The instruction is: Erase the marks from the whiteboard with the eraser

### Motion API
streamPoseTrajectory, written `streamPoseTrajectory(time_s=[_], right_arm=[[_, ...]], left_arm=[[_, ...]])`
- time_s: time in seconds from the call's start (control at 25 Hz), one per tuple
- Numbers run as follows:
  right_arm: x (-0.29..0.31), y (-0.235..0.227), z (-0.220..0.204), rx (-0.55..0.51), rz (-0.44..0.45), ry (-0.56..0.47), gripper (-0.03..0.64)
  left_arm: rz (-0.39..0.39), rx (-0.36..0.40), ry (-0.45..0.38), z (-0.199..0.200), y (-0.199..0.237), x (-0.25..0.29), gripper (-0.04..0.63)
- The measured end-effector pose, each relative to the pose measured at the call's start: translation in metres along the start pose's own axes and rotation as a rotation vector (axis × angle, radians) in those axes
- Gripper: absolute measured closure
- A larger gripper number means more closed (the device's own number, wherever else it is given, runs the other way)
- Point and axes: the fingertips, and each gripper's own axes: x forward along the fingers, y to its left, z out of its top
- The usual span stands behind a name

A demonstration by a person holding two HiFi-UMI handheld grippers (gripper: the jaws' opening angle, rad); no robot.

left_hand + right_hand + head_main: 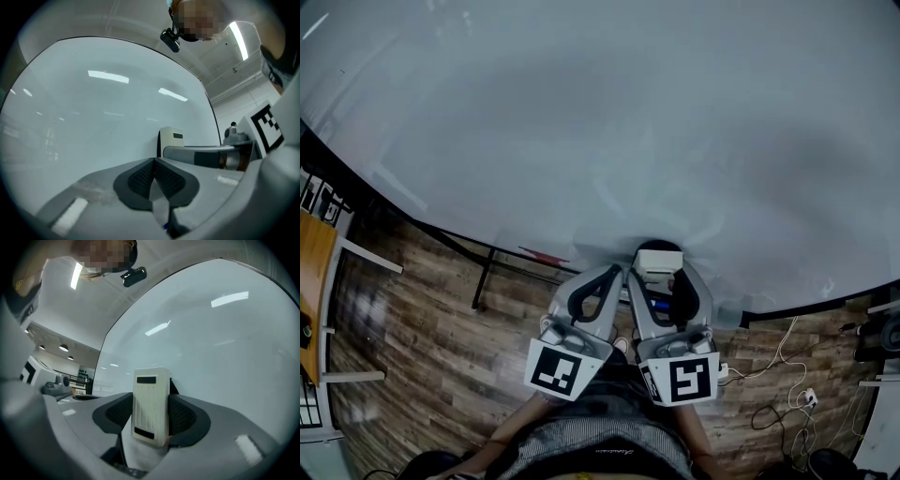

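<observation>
The whiteboard [600, 122] fills the head view and shows only faint smudges, no clear marks. Low in front of it, the left tongs [153, 176] are pressed together on nothing. The right tongs [151, 417] clamp the eraser [151, 401] by its long sides, near the board's lower edge; contact cannot be judged. The eraser looks like a light, stiff plastic block with smooth sides, so a mid-body hold should resist twisting under wiping pressure.

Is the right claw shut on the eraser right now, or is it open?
Shut on the eraser. In the right gripper view, the right claw has both pads pressed against its sides.
</observation>
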Motion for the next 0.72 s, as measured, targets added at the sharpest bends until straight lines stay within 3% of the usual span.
streamPoseTrajectory(time_s=[0.72], right_arm=[[0.099, 0.12, -0.001, -0.016, -0.013, 0.003, 0.376]], left_arm=[[-0.022, -0.004, 0.007, 0.011, 0.145, -0.063, 0.592]])
